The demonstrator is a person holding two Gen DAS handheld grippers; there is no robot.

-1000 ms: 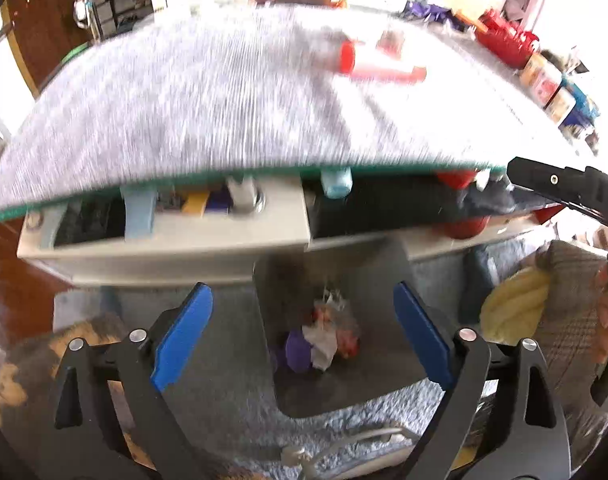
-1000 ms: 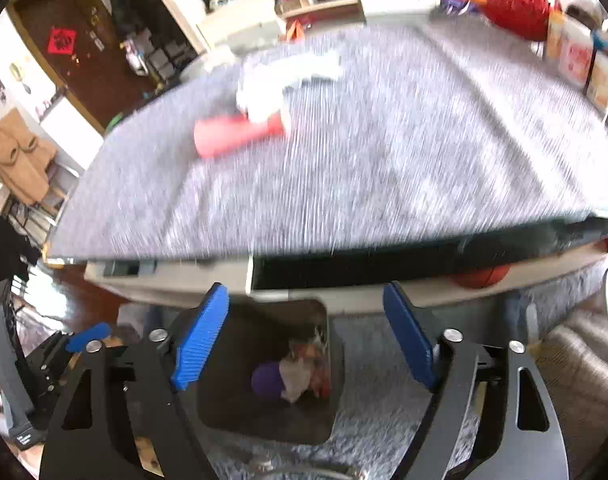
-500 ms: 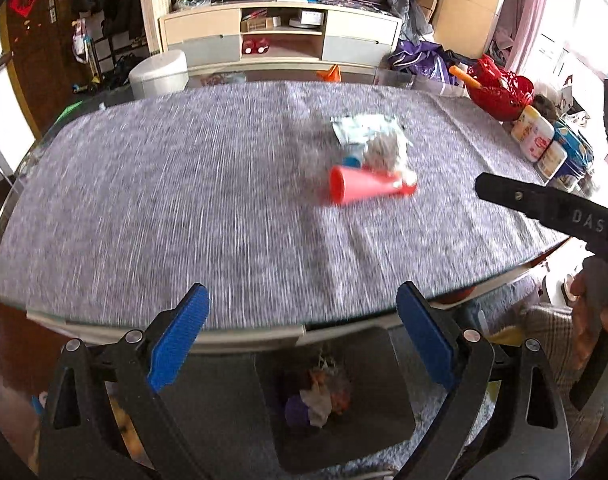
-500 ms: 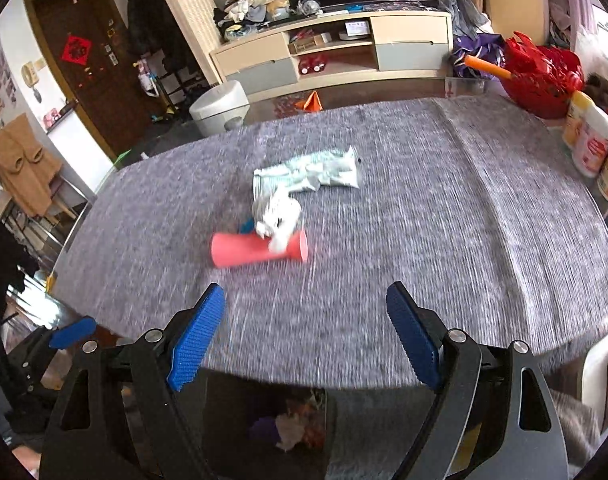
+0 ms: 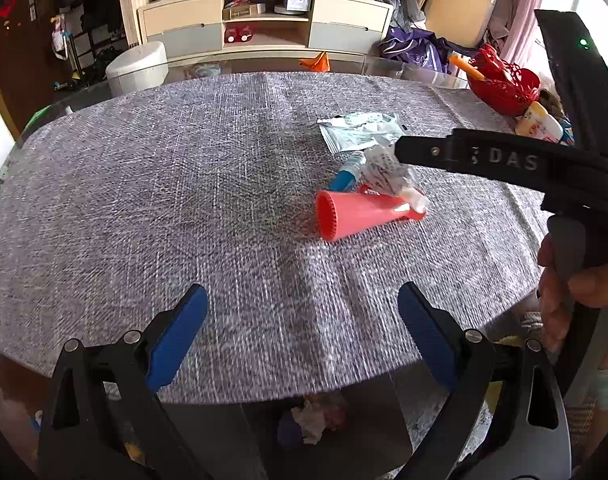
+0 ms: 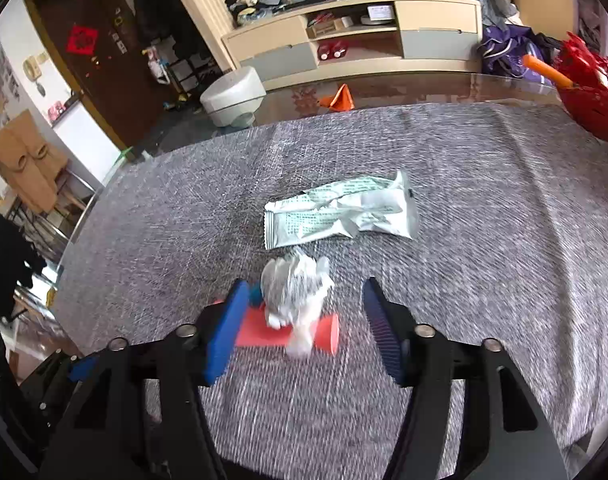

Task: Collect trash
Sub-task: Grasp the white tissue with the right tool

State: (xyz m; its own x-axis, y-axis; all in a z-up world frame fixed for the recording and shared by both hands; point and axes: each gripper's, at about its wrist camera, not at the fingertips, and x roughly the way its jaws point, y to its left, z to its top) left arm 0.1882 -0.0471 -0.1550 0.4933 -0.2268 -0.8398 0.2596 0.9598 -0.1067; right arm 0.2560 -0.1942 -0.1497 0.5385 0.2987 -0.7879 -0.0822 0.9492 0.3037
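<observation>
Crumpled white paper wad [image 6: 293,284] lies on the red plastic cone [image 6: 287,332], between the closing, empty right tool [image 6: 304,328] fingers. Left tool [image 5: 299,332] gapes empty near the grey woven surface [image 5: 143,208] edge; open cloth left.

Crumpled paper wad [image 6: 293,292] atop toppled red cup [image 6: 304,332]; flat wrapper [image 6: 340,210] beside

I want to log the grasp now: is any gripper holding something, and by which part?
Nothing is held. The right gripper is closing around the crumpled paper, pads not yet touching. The left gripper is open and empty.
</observation>
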